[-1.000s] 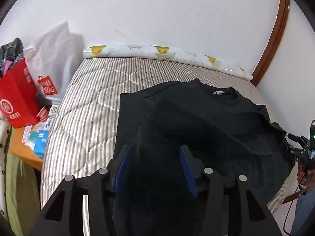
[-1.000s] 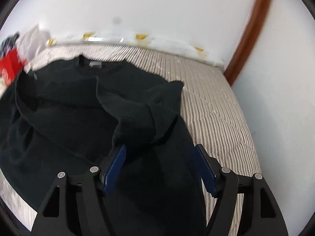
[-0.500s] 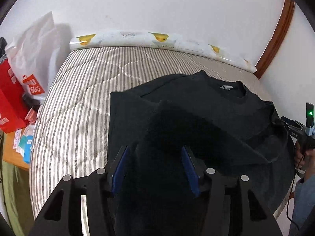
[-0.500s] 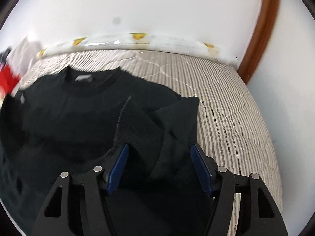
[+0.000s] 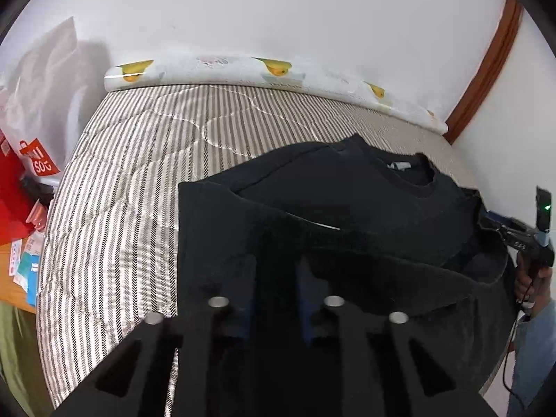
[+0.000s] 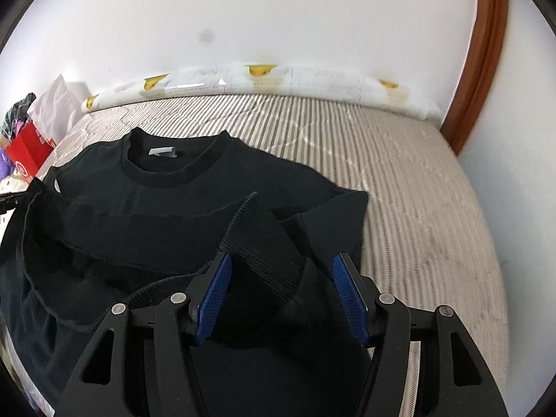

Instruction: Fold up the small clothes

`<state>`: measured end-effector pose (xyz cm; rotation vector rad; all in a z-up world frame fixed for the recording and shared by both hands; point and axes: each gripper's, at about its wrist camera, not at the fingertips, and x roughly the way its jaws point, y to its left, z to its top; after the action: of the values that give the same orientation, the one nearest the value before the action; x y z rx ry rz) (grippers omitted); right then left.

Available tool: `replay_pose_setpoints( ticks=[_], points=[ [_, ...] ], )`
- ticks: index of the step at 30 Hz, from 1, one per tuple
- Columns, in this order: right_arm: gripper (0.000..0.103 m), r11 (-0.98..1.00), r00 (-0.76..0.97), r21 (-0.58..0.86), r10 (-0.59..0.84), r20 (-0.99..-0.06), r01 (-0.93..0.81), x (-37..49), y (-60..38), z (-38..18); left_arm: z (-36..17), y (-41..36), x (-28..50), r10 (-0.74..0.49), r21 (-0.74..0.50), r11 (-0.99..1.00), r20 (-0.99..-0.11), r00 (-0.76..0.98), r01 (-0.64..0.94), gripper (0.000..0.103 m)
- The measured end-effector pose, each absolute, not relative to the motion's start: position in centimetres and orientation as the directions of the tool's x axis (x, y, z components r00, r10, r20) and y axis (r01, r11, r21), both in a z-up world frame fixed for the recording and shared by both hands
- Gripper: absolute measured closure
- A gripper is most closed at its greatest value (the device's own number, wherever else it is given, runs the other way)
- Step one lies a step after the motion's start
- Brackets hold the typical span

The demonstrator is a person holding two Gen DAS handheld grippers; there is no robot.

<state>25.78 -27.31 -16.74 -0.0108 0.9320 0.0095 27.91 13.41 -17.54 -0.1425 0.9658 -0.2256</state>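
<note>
The black sweater (image 6: pixel 180 187) looks soft and limp; grip its ribbed hem at 6 o'clock. Left gripper (image 5: pixel 274 288) is closing on fabric. Right gripper (image 6: pixel 279 292) is narrowing around the bunched hem, not yet pinching.

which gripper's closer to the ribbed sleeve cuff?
Right. The right gripper has the ribbed sleeve cuff between its closing jaws. The left gripper is at the sweater's opposite hem end, closing on black fabric.
</note>
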Motion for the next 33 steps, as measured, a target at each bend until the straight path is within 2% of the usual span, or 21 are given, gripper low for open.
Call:
replay_pose_setpoints(
  ticks=[1, 2, 3, 4, 6, 9, 11, 15, 19, 27, 28, 30, 33],
  points=[
    [0.053, 1.000, 0.590, 0.011, 0.017, -0.807, -0.013, 26.2, -27.4, -17.0, -17.4, 13.7, 27.8, -0.259, -0.232, 0.965, -0.790, 0.556, 0.120, 0.093],
    [0.063, 1.000, 0.585, 0.023, 0.027, -0.811, -0.015, 26.6, -27.4, -17.1, -17.1, 14.0, 27.7, -0.256, -0.237, 0.965, -0.780, 0.571, 0.108, 0.094],
    [0.087, 1.000, 0.583, 0.017, 0.021, -0.812, -0.012, 26.8, -27.3, -17.3, -16.7, 14.4, 27.5, -0.262, -0.251, 0.963, -0.770, 0.582, 0.101, 0.094],
    [0.095, 1.000, 0.588, 0.000, 0.004, -0.809, -0.007, 26.9, -27.3, -17.3, -16.4, 14.9, 27.4, -0.275, -0.273, 0.957, -0.758, 0.591, 0.095, 0.094],
    [0.096, 0.998, 0.630, 0.066, 0.058, -0.775, -0.011, 27.0, -28.1, -16.2, -15.7, 16.0, 27.3, -0.280, -0.309, 0.949, -0.734, 0.619, 0.063, 0.094],
    [0.101, 0.982, 0.688, 0.173, 0.074, -0.722, 0.077, 27.3, -31.1, -14.6, -15.6, 16.8, 28.1, -0.270, -0.323, 0.946, -0.727, 0.632, 0.033, 0.097],
    [0.101, 0.965, 0.690, 0.226, 0.076, -0.720, 0.130, 28.1, -32.8, -14.8, -15.7, 16.6, 28.8, -0.259, -0.317, 0.948, -0.724, 0.639, 0.025, 0.097],
    [0.101, 0.971, 0.684, 0.192, 0.044, -0.728, 0.142, 29.2, -32.2, -15.6, -15.9, 16.1, 30.4, -0.251, -0.320, 0.947, -0.723, 0.644, 0.010, 0.097],
    [0.101, 0.959, 0.695, 0.226, 0.047, -0.717, 0.168, 29.9, -32.9, -15.9, -16.6, 15.2, 31.8, -0.196, -0.254, 0.967, -0.752, 0.629, -0.002, 0.097],
    [0.101, 0.970, 0.612, 0.139, -0.012, -0.791, 0.200, 31.3, -33.1, -18.4, -18.0, 14.7, 32.4, -0.165, -0.216, 0.976, -0.802, 0.574, -0.021, 0.093],
    [0.100, 0.974, 0.603, 0.111, -0.033, -0.797, 0.199, 31.1, -32.9, -18.1, -17.9, 14.7, 32.3, -0.164, -0.213, 0.977, -0.803, 0.574, -0.018, 0.093],
    [0.090, 0.975, 0.603, 0.063, -0.080, -0.794, 0.212, 30.5, -32.5, -17.2, -17.6, 14.6, 32.1, -0.159, -0.205, 0.979, -0.803, 0.574, -0.015, 0.091],
    [0.083, 0.976, 0.622, 0.004, -0.137, -0.771, 0.220, 28.7, -31.2, -15.1, -17.3, 14.4, 31.3, -0.152, -0.194, 0.981, -0.805, 0.574, -0.012, 0.085]
  ],
)
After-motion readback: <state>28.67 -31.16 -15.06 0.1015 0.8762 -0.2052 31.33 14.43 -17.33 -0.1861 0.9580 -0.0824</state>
